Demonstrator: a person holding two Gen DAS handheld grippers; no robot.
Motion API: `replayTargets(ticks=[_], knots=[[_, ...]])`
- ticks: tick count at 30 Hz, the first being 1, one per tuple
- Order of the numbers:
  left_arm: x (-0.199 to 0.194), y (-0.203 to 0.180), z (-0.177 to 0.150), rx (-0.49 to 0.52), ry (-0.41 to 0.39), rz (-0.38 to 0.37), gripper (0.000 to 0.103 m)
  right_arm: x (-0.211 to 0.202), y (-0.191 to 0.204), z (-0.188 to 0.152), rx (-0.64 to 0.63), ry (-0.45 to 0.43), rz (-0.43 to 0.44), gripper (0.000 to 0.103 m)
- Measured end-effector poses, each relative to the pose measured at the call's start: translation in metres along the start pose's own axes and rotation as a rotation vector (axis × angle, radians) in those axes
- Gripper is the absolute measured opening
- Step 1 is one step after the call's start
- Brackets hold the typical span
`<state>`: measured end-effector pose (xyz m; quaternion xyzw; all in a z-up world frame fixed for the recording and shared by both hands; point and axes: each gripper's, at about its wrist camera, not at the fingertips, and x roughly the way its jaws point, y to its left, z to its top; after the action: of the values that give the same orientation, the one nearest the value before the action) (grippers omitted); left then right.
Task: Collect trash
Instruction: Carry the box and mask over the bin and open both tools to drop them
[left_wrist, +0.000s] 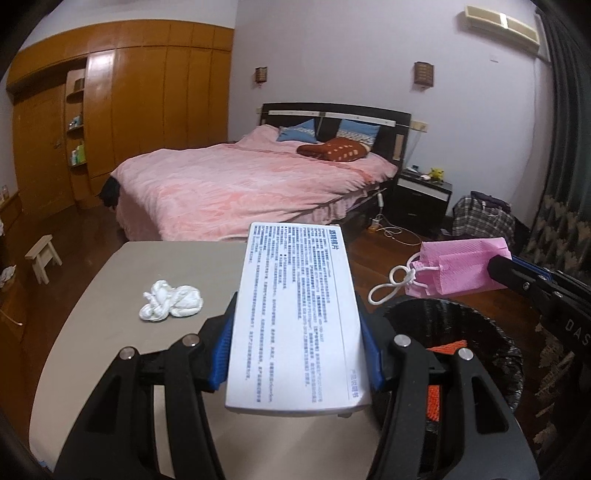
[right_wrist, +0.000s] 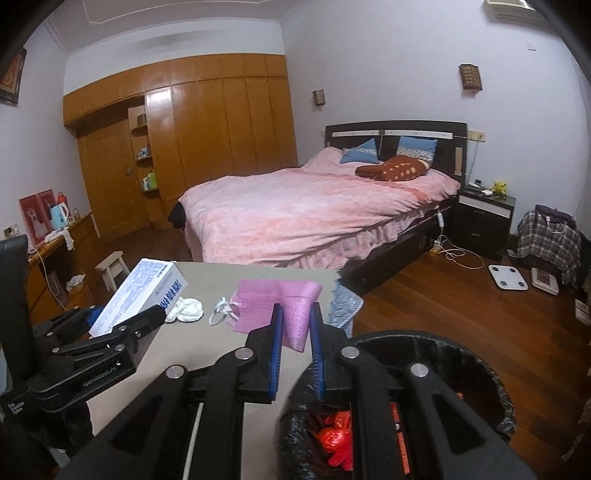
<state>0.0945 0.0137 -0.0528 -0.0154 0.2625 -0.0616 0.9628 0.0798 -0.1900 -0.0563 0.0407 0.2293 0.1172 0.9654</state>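
Pink mask (right_wrist: 291, 314) pinched by the right gripper (right_wrist: 296, 345), white box (left_wrist: 295, 317) clamped half-wide by the left gripper (left_wrist: 297, 354), both nearing the bin (right_wrist: 480, 365) (seemingly part-filled); tissue (left_wrist: 170, 301) at ten o'clock is waiting.

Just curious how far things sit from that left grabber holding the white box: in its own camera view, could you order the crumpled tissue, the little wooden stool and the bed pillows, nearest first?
From the left gripper, in its own view:
1. Crumpled tissue, on the table just left of the fingers.
2. Wooden stool, on the floor beyond the table's left edge.
3. Bed pillows, at the headboard across the room.
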Motion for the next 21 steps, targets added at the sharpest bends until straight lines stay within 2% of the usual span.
replayTargets(ticks=[21], knots=[[0.004, -0.074, 0.000, 0.101, -0.011, -0.129, 0.054, -0.042, -0.067, -0.018, 0.076, -0.017, -0.134, 0.014]])
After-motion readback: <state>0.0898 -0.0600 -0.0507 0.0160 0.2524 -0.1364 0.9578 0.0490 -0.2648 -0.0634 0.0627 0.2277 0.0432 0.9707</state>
